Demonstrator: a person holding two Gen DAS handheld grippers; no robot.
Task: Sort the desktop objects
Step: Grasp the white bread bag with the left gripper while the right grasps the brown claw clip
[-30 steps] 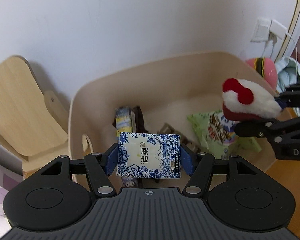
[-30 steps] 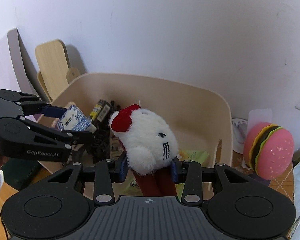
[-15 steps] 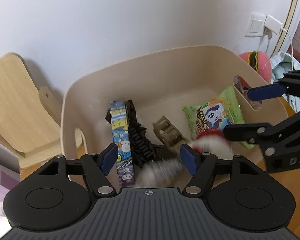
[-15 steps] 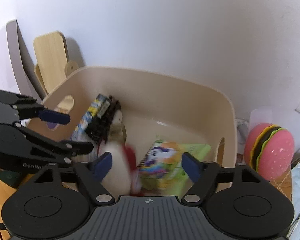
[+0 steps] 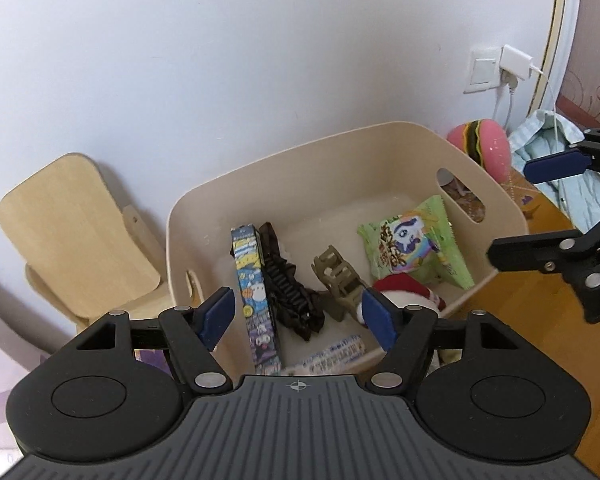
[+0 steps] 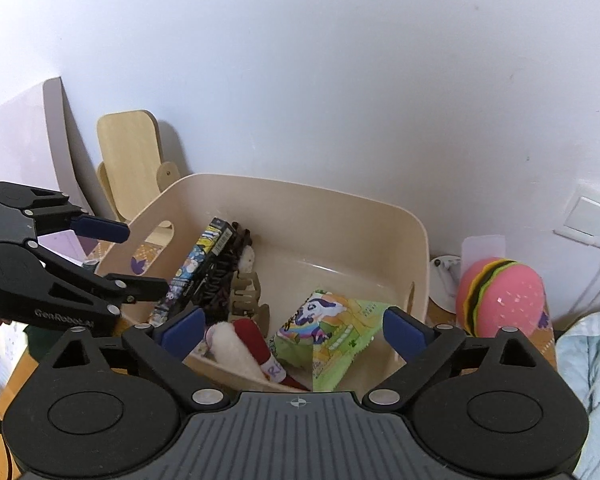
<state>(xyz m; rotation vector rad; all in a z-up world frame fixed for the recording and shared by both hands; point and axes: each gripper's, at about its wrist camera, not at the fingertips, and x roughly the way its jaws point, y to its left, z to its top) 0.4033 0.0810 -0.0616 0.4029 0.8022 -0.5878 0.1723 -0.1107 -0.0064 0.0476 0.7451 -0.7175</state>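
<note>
Two grippers hung above a beige plastic bin (image 5: 384,148) that filled the middle of both views. In the left wrist view, going left to right, a pale wooden chair (image 5: 72,232) stood at the left edge; inside the bin lay a tall, narrow cartoon-printed box (image 5: 256,292), a dark brown hair claw (image 5: 290,300), an olive hair claw (image 5: 338,280), a white plush toy with a red cap (image 5: 404,288) partly hidden behind the blue pad, and a green pony snack bag (image 5: 414,246) leaning on the right wall. A blue-and-white tissue pack (image 5: 332,354) lay blurred at the bin's near edge. The left gripper (image 5: 300,320) stood wide apart, holding nothing. At right, the right gripper (image 6: 296,330) was opening, its jaws empty, with the plush and snack bag lying below them. A pink burger toy (image 6: 500,296) sat outside the bin, far right.
</note>
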